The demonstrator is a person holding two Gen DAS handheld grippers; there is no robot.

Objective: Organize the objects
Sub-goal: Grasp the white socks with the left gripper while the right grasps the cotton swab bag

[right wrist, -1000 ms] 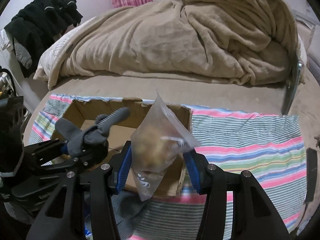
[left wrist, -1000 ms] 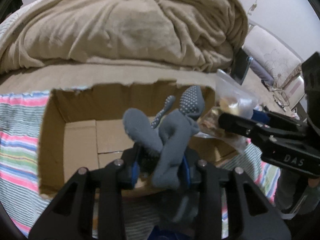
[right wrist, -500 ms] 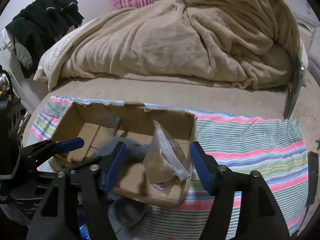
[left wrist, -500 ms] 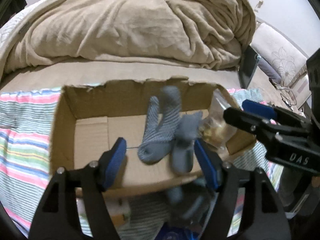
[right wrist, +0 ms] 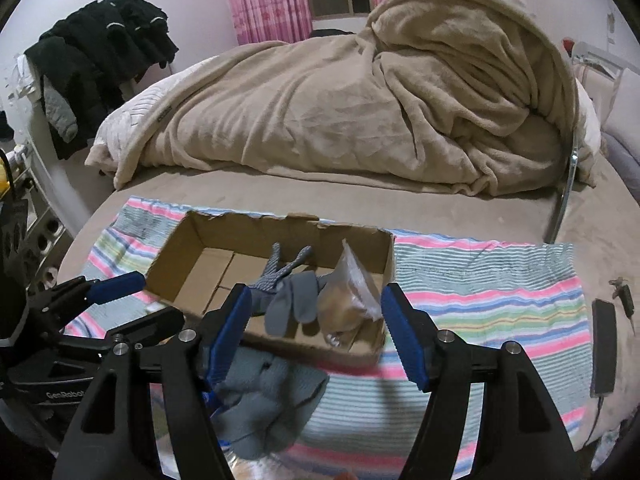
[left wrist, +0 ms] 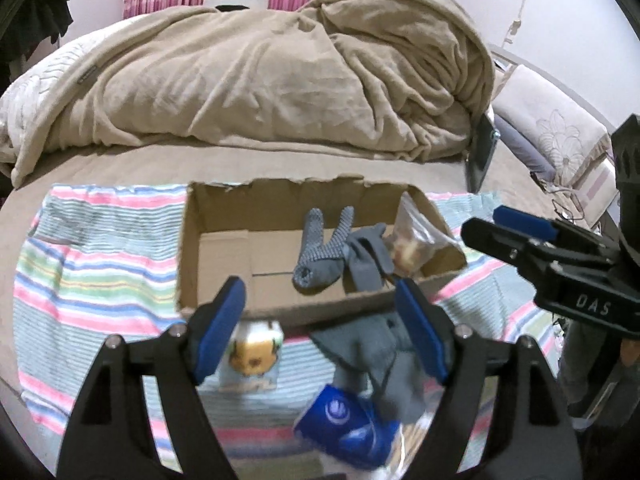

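Note:
An open cardboard box (left wrist: 216, 240) (right wrist: 188, 256) lies on a striped cloth on the bed. Grey gloves (left wrist: 332, 252) (right wrist: 288, 296) and a clear plastic bag of brownish things (left wrist: 416, 240) (right wrist: 348, 296) lie inside it at the right. My left gripper (left wrist: 320, 324) is open and empty, in front of the box's near wall. My right gripper (right wrist: 316, 332) is open and empty, also in front of the box; it shows at the right in the left wrist view (left wrist: 520, 228). A small yellow-printed carton (left wrist: 252, 356), a grey cloth (left wrist: 372, 352) (right wrist: 264, 396) and a blue packet (left wrist: 348, 428) lie in front of the box.
The striped cloth (left wrist: 92, 256) (right wrist: 488, 292) covers the bed's near part. A heaped beige blanket (left wrist: 260, 80) (right wrist: 360, 108) lies behind the box. A dark phone (right wrist: 602, 344) and keys (right wrist: 622, 292) lie at the right. Black clothes (right wrist: 100, 52) hang at the far left.
Both grippers opened and let go: the gloves and the plastic bag dropped into the box. Both grippers then drew back and up from the box.

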